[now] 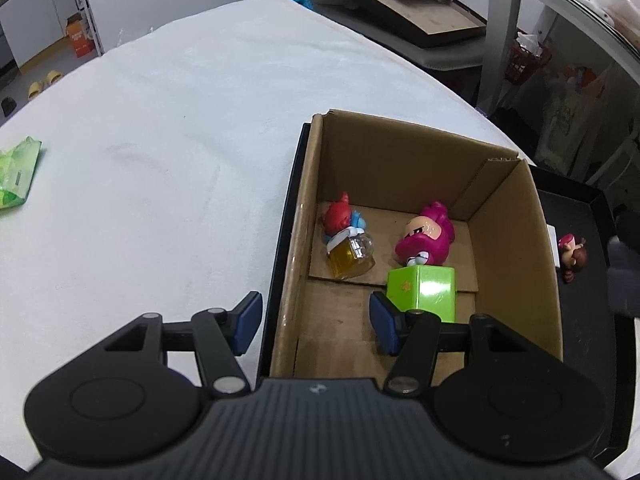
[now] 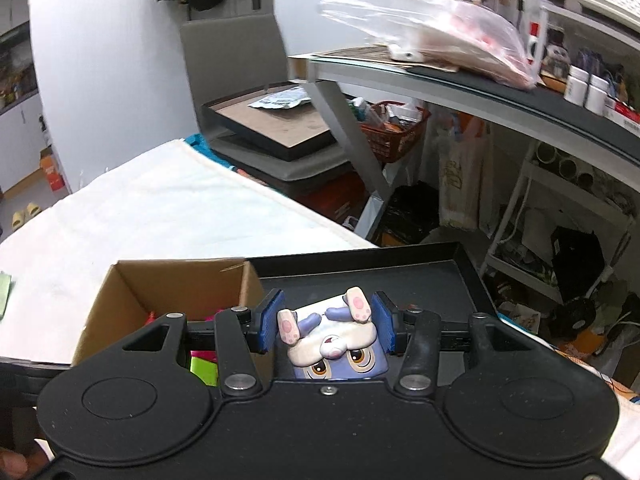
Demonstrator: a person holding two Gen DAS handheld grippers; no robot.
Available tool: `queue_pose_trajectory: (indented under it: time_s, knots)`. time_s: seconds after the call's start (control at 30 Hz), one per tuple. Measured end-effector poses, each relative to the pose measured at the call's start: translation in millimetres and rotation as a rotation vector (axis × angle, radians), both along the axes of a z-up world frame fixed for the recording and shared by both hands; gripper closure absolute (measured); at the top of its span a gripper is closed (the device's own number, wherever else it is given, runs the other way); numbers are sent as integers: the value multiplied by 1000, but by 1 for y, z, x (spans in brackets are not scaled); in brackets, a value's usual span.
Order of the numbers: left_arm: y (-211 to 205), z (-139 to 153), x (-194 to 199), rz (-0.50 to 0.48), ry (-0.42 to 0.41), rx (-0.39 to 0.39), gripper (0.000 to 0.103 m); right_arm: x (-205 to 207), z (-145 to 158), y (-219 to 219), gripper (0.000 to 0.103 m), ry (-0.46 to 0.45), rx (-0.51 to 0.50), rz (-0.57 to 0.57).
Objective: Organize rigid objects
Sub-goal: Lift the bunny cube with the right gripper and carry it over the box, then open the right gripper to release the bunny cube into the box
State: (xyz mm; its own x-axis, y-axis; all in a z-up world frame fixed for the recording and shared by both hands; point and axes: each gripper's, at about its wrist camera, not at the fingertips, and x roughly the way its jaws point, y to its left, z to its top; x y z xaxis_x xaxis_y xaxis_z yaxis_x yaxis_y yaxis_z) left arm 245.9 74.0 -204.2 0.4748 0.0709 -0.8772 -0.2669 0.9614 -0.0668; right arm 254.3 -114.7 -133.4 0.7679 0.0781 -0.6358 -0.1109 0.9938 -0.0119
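My right gripper point(image 2: 328, 322) is shut on a purple-and-white bunny figure point(image 2: 340, 344), which hangs upside down between the blue pads. It is held over the black tray point(image 2: 400, 276), just right of the open cardboard box point(image 2: 172, 280). My left gripper point(image 1: 316, 322) stands open astride the box's point(image 1: 400, 148) near-left wall, touching nothing. Inside the box lie a red-and-blue figure on a clear yellow cube point(image 1: 348, 248), a pink figure point(image 1: 426, 236) and a green cube point(image 1: 424, 290). A small brown figure point(image 1: 574, 254) stands on the tray point(image 1: 592, 208) to the right of the box.
The box and tray sit on a white cloth-covered table point(image 1: 160, 160), and a green packet point(image 1: 18, 178) lies at its far left. A grey chair with a framed board point(image 2: 272, 128) and a cluttered desk point(image 2: 480, 100) stand beyond the table's edge.
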Motion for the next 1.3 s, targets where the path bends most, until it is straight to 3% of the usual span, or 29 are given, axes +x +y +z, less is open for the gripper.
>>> queue_pose_trajectory:
  time_s: [0.1,0.33,0.4,0.53,0.93,1.1,1.3]
  knots:
    - [3,0,-3,7,-15,5,46,-2,2,13,56,-4,-17,25]
    - [21,-1,-8,40,-28,-62,53,-2,5,41,56,-5,-42,70]
    - [25,-2,-9,46,-26,-87,62,-2,6,49,56,-8,-45,85]
    - [34,-5,-10,58,-24,-131,90,0,5,64,56,-6,-60,111]
    - [42,-7,-14,76,-31,-178,89,9,-1,93,56,9,-108,145]
    - [43,-7,-11,71,-31,-184,89,17,2,99,56,26,-82,157]
    - [42,-6,-12,71,-32,-185,88,22,9,88,49,17,-58,84]
